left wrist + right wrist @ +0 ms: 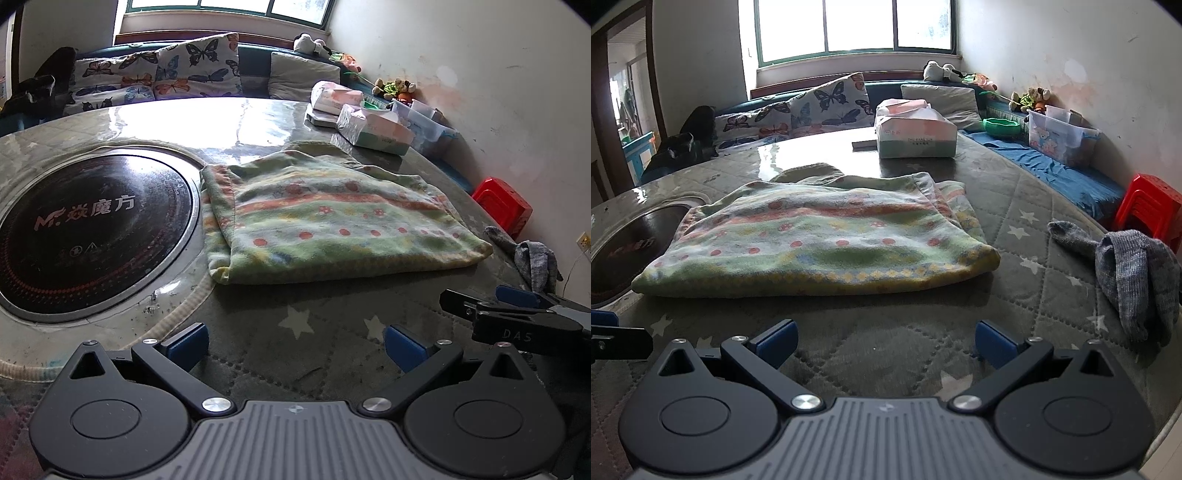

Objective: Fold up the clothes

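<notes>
A green, orange and white patterned fleece garment [325, 218] lies folded flat on the quilted table cover; it also shows in the right wrist view [820, 240]. My left gripper [295, 349] is open and empty, low over the cover, short of the garment's near edge. My right gripper [886, 343] is open and empty, also short of the near edge. The right gripper's fingers [513, 314] show at the right of the left wrist view. A grey sock [1134, 273] lies crumpled at the table's right edge, also in the left wrist view [532, 258].
A round black induction hob [85, 232] is set in the table left of the garment. Tissue packs [916, 129] stand behind the garment. A red stool [1148, 206] and a bench with a plastic box [1060, 136] are off to the right. Butterfly cushions [159, 74] line the back.
</notes>
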`<action>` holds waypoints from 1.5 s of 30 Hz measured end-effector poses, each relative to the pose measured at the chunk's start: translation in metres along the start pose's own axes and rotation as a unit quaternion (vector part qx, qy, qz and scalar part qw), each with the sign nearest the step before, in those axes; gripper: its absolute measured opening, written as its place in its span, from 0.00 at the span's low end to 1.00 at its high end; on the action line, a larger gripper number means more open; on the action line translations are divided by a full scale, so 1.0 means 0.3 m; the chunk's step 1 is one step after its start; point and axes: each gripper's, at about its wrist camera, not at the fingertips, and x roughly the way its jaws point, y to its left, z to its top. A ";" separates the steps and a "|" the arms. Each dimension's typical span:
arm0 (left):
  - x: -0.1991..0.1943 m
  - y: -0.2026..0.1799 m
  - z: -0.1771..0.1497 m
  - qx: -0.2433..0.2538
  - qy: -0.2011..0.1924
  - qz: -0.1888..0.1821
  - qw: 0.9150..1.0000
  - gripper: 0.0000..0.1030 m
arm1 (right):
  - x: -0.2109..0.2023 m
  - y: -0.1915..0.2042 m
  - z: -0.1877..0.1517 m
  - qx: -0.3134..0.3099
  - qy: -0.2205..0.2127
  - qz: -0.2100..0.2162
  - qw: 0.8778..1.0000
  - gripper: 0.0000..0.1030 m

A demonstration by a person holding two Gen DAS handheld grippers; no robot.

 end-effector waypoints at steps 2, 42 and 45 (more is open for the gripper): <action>0.001 0.002 0.004 -0.001 0.000 -0.001 1.000 1.00 | 0.003 0.003 0.002 -0.003 0.000 0.002 1.000 1.00; 0.045 -0.040 0.083 0.025 0.001 0.004 1.000 1.00 | 0.035 0.027 0.043 -0.028 -0.004 0.012 1.000 1.00; 0.044 -0.040 0.083 0.026 0.000 0.004 1.000 1.00 | 0.037 0.028 0.044 -0.030 -0.004 0.012 0.999 1.00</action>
